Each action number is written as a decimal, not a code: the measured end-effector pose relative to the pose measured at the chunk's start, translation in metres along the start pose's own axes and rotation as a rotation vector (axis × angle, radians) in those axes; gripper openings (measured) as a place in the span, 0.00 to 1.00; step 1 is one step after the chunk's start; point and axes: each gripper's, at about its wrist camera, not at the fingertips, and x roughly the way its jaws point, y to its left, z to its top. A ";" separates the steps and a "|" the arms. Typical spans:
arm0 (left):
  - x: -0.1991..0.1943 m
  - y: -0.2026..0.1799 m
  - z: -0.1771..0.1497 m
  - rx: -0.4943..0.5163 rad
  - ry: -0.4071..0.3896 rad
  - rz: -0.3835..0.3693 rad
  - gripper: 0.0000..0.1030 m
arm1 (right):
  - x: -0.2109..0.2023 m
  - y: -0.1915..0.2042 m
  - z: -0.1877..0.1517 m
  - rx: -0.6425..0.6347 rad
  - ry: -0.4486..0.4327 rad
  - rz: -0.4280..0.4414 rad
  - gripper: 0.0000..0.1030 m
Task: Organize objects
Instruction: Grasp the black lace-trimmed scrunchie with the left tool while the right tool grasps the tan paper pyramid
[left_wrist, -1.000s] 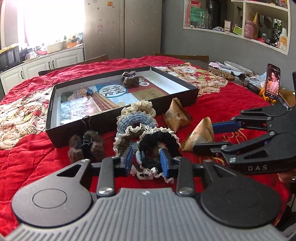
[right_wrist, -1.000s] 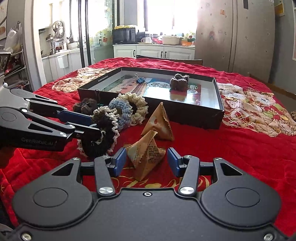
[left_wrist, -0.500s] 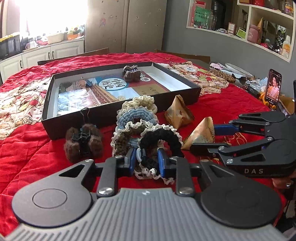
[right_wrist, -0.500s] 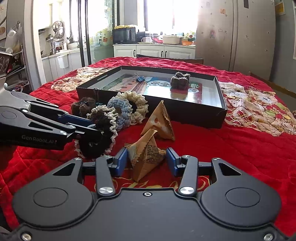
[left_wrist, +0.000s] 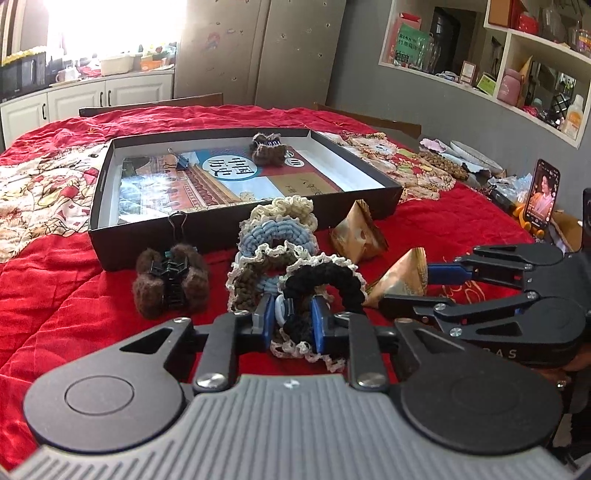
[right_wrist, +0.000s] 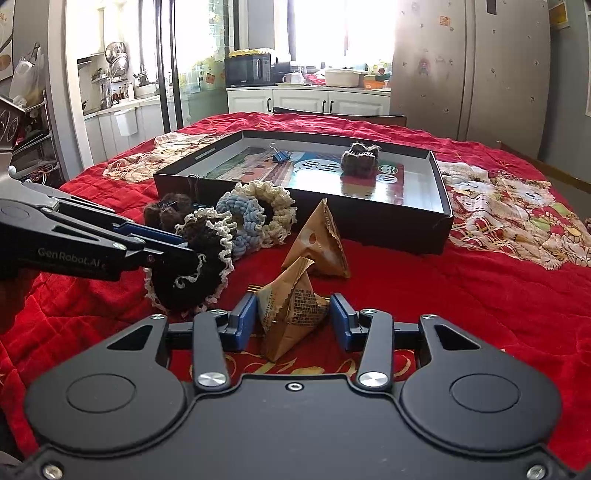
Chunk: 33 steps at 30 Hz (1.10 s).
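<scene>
My left gripper (left_wrist: 291, 323) is shut on a black crochet scrunchie (left_wrist: 325, 277) with a cream lace edge; its blue pads pinch the near side of the ring. In the right wrist view the same scrunchie (right_wrist: 192, 273) sits at the tips of the left gripper (right_wrist: 188, 247). Both pads of my right gripper (right_wrist: 293, 317) touch a brown paper pyramid packet (right_wrist: 291, 306) that rests on the red cloth. From the left wrist view the right gripper (left_wrist: 406, 288) holds that packet (left_wrist: 399, 280) from the side. Behind stands a black box (left_wrist: 96, 192) with a book inside.
A second packet (left_wrist: 356, 236), blue (left_wrist: 277, 232), cream (left_wrist: 291, 206) and brown (left_wrist: 251, 280) scrunchies and a furry brown hair claw (left_wrist: 170, 284) lie before the box. Inside it are a brown hair clip (left_wrist: 267, 149) and a binder clip (left_wrist: 181, 160). A phone (left_wrist: 543, 195) stands at the right.
The left jaws have closed onto the black scrunchie and the view has rolled a little. The right jaws have narrowed onto the packet, which has stayed in place.
</scene>
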 end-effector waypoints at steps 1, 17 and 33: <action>-0.001 0.001 0.000 -0.004 -0.002 -0.003 0.34 | 0.000 0.000 0.000 -0.001 0.000 0.000 0.40; 0.005 -0.009 -0.002 0.095 -0.004 0.073 0.23 | 0.002 0.002 -0.001 -0.007 0.005 0.001 0.41; 0.006 -0.015 -0.005 0.123 -0.009 0.094 0.17 | 0.001 0.002 -0.001 -0.004 0.000 0.007 0.35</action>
